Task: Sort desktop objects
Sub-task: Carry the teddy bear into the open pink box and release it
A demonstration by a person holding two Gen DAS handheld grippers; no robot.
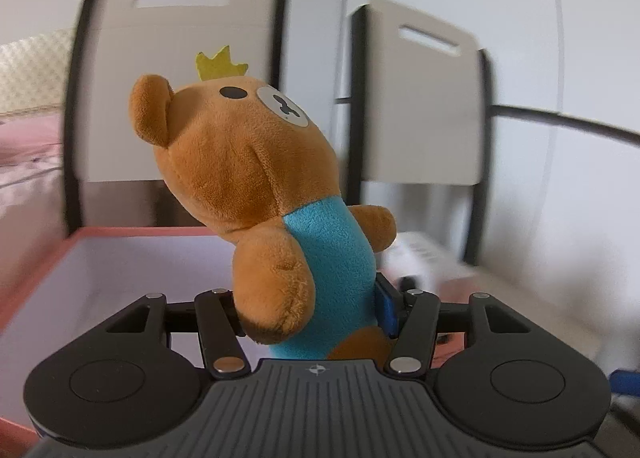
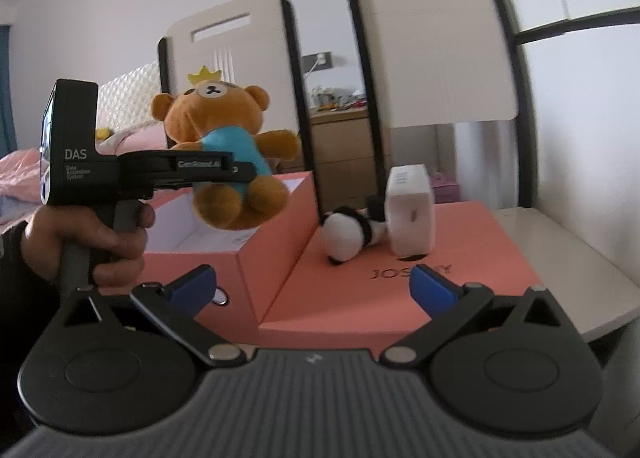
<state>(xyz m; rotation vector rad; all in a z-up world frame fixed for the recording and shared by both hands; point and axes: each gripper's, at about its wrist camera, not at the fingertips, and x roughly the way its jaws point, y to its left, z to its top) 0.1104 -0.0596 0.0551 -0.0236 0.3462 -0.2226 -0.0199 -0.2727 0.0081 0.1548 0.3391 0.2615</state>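
Note:
My left gripper [image 1: 316, 310] is shut on a brown plush bear [image 1: 248, 162] with a blue shirt and a yellow crown, gripping its body. In the right wrist view the left gripper [image 2: 236, 170] holds the bear [image 2: 228, 138] above the open pink box [image 2: 224, 246], whose inside is white. The box also shows in the left wrist view [image 1: 132, 234]. My right gripper [image 2: 312, 290] is open and empty, low in front of the pink lid [image 2: 400, 290]. On the lid lie a black-and-white plush toy [image 2: 344, 234] and a white box [image 2: 412, 214].
Two white chairs with black frames [image 2: 436, 58] stand behind the table [image 2: 580, 266]. A wooden cabinet [image 2: 340, 142] and a bed with pink bedding [image 2: 20, 174] are further back. The table's right edge is near the lid.

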